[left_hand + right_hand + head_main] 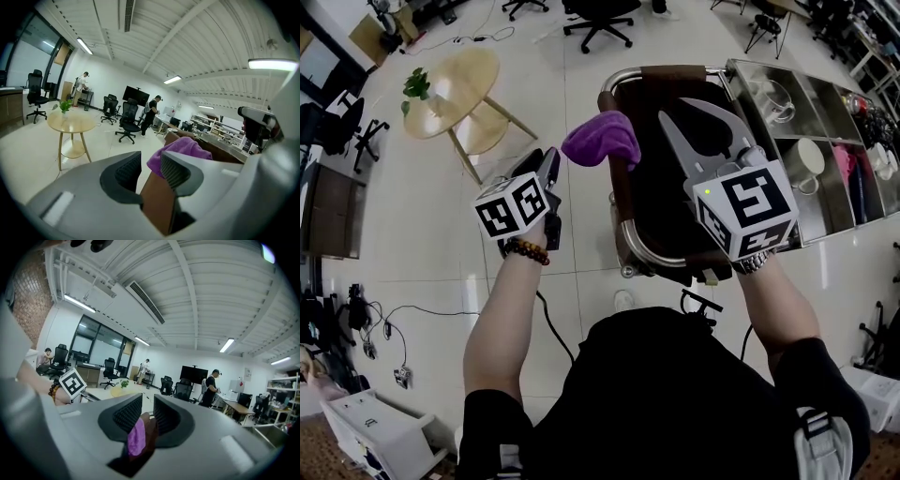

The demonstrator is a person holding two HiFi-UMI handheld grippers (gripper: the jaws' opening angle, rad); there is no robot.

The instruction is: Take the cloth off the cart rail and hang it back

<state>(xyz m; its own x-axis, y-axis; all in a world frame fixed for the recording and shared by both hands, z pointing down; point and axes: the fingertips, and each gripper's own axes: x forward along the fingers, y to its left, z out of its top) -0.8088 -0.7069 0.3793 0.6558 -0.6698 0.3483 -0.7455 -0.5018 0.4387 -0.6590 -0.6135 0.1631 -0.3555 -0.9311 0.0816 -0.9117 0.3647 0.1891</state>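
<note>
Cloth (pixel 602 139): purple, bunched, lay draped over the brown cart rail (pixel 622 192).
Left gripper (pixel 150 164): jaws stood apart, gripping nothing, tips just beside the cloth's left edge.
Right gripper (pixel 146 404): jaws stood apart and empty, held over the cart (pixel 825 202), right of the cloth.
Round table (pixel 455 89): stood well apart, to the left.

Three cameras round the cart rail (pixel 622 192)

From the head we look steeply down on it, close below us. The left gripper view looks along its jaws across the room, hard against the rail, and the right gripper view faces the same rail from farther off. All three share the purple cloth (pixel 602 139) and the round table (pixel 455 89).
</note>
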